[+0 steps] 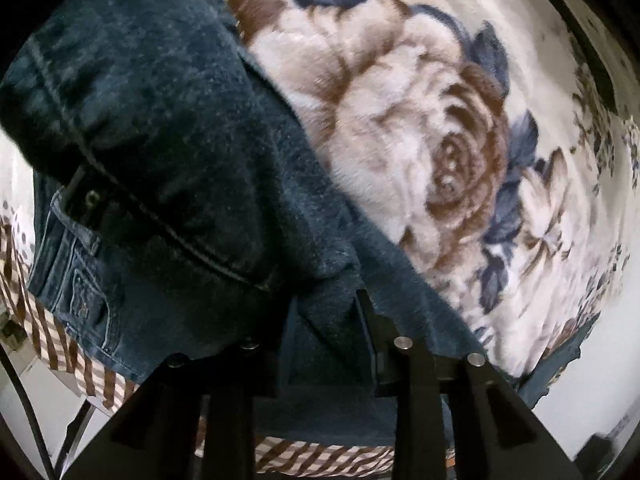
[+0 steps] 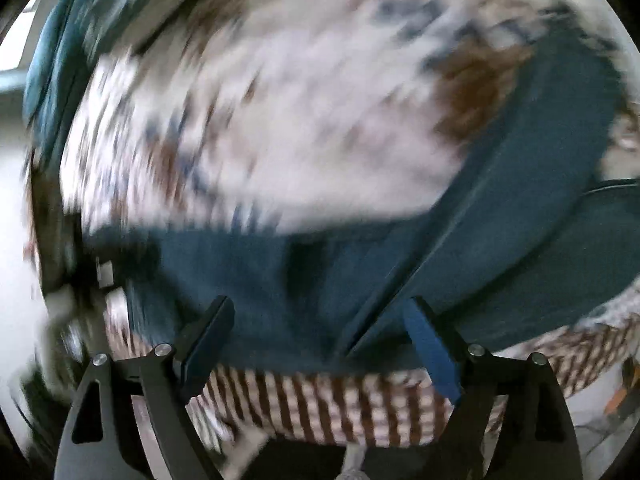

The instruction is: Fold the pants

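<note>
One pair of jeans [image 1: 168,152] on a floral blanket [image 1: 420,128]. Left gripper [image 1: 324,344] clamps denim; right gripper [image 2: 320,344] gapes, holding nothing.

We see our left gripper [image 1: 320,344] and right gripper [image 2: 320,340] built of matte black angular struts with silver round pins, the right's fingers [image 2: 432,356] faced blue.

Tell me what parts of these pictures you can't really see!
- Left gripper fingertips: left wrist view, buried under the jeans, so its grip is unclear.
- Blanket pattern: right wrist view, smeared by motion blur.
- Full shape of the jeans: both views, cut off by the picture edges.
- Small pale tag at the left: right wrist view, too blurred to identify.
</note>
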`<state>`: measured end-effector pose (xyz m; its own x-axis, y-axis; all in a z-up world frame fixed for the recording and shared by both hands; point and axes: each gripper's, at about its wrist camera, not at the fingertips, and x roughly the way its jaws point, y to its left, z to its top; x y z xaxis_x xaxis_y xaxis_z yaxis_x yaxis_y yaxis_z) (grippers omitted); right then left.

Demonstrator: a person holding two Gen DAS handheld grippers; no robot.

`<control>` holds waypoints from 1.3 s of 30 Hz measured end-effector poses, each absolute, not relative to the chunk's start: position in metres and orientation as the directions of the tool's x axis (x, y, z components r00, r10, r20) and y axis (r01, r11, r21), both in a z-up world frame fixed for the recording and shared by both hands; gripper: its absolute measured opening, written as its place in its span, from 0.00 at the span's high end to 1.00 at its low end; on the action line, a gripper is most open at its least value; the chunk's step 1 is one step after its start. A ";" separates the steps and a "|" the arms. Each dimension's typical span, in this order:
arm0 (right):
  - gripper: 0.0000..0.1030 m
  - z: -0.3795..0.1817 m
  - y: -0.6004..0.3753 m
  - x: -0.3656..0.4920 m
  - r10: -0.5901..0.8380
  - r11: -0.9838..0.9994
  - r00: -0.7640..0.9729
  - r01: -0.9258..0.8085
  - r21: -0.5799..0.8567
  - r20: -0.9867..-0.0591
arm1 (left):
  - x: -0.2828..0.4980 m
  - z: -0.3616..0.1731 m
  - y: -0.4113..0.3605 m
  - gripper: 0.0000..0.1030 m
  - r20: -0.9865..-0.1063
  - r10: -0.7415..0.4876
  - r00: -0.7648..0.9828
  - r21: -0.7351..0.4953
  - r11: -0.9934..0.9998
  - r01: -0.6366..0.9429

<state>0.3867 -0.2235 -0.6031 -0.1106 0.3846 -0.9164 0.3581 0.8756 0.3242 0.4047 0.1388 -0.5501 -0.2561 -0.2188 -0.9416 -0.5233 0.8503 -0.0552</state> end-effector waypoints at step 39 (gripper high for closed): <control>0.26 -0.651 -0.403 0.241 0.290 0.500 0.025 0.849 0.174 -0.957 | 0.317 -0.463 0.184 0.64 -0.935 -0.299 0.194 -0.333 0.542 -0.772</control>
